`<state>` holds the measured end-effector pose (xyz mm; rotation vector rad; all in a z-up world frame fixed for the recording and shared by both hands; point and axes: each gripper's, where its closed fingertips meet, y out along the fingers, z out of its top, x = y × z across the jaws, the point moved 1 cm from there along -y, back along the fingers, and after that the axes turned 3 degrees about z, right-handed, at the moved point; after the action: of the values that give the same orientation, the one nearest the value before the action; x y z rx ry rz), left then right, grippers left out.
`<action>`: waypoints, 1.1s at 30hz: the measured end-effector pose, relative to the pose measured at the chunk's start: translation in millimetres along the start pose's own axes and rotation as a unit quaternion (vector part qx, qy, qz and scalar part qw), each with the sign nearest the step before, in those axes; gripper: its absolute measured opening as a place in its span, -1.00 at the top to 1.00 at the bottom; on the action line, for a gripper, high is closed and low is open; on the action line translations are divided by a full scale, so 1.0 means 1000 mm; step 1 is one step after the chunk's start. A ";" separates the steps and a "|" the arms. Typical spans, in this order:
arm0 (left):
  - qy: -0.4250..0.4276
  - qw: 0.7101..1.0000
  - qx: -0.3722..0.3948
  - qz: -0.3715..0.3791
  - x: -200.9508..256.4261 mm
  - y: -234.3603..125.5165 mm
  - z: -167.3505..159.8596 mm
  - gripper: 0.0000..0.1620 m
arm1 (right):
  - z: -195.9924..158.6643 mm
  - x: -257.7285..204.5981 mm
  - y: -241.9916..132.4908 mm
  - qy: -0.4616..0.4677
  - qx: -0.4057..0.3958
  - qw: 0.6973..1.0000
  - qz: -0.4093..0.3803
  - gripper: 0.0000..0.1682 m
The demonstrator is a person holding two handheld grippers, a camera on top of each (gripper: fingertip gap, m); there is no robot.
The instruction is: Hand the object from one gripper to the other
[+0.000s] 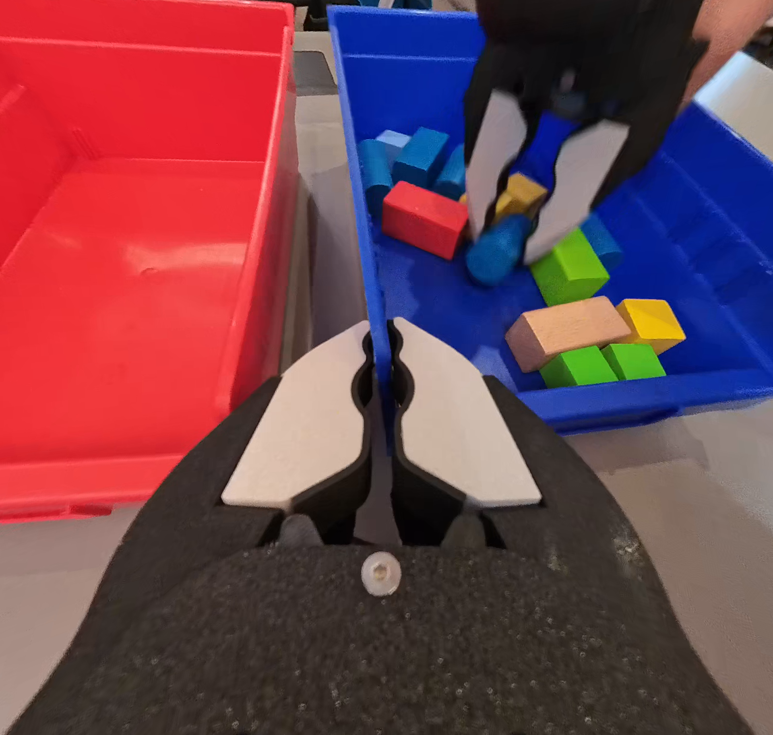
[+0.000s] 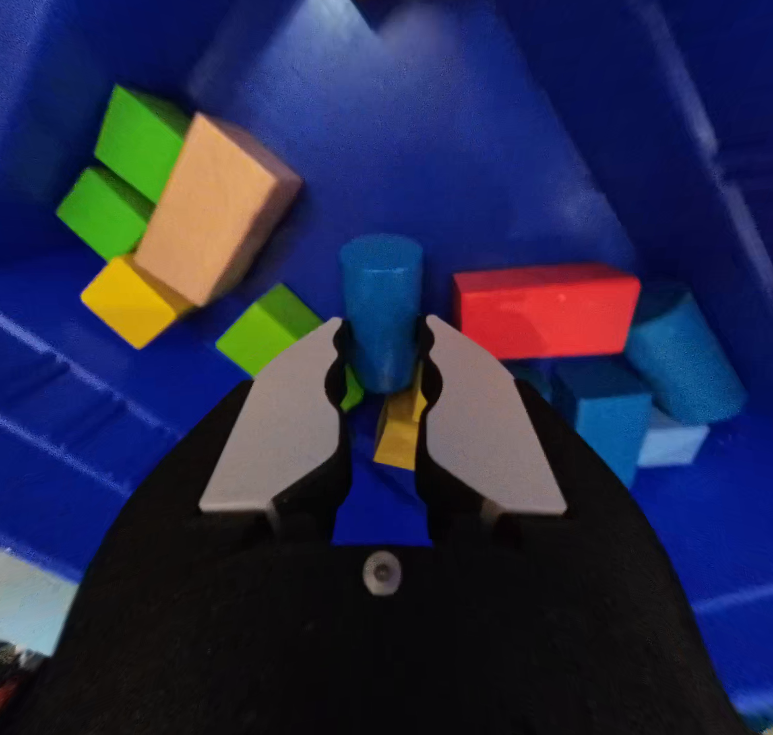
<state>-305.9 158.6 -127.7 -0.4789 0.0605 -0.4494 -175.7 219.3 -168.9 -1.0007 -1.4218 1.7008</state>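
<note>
Blue cylinder (image 2: pixel 380 313) sits mid-frame between the right gripper (image 2: pixel 381 326) fingertips, gripped inside the blue bin (image 2: pixel 418 150). Left gripper (image 1: pixel 381 330) is nearly closed, empty.

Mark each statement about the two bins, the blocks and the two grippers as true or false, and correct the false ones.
1. The right gripper has a blue cylinder between its fingers. True.
2. The red bin is full of blocks. False: no blocks show in it; they all lie in the blue bin.
3. The left gripper holds a green block. False: it holds nothing, and its fingers are nearly together, in line with the blue bin's wall.
4. A red block lies in the blue bin. True.
5. The plain wooden block rests partly on green blocks. True.
</note>
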 end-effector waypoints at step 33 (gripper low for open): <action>-0.027 1.000 0.004 -0.007 0.001 0.002 0.002 0.94 | -0.051 0.082 -0.025 0.289 0.028 0.944 -0.157 0.23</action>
<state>-304.0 160.6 -127.2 -0.4842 0.0029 -0.4492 -167.4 318.8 -159.7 -1.0617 -1.0655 1.0862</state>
